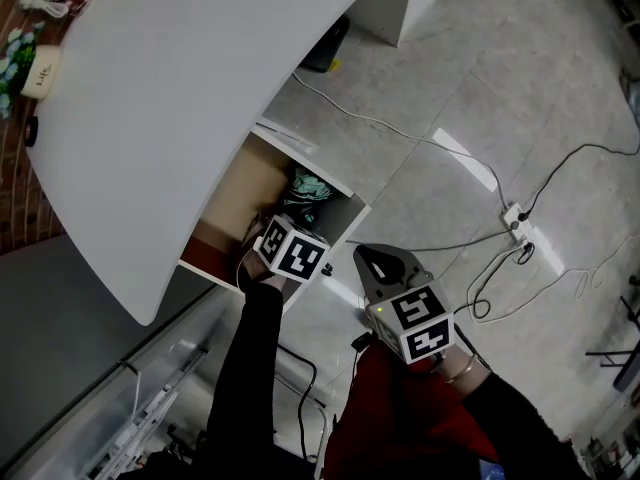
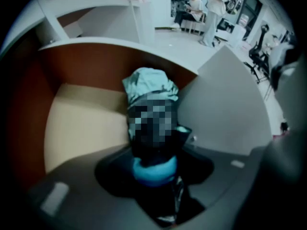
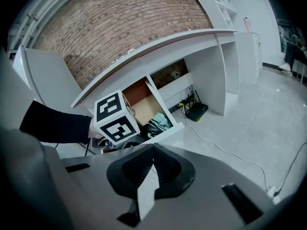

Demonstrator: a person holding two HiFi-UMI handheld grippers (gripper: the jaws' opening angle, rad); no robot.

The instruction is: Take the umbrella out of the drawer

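Left gripper [image 2: 154, 175] points down into the open drawer [image 1: 345, 194], jaws spread astride the near end of the umbrella [image 2: 149, 87], whose length runs away beside the right wall; right gripper [image 3: 152, 152], jaws together, hangs well apart.

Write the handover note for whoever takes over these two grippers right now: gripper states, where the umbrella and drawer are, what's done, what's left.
Left gripper: points down into the open white drawer with a wood-brown inside. Its jaws stand apart around the folded dark umbrella with teal fabric. I cannot tell whether the pads press on it yet.
Right gripper: shut and empty, held over the grey floor outside the drawer.
Done: the drawer is open and the left gripper is set around the umbrella, which lies inside the drawer.
Left: secure the grip, then lift the umbrella out.
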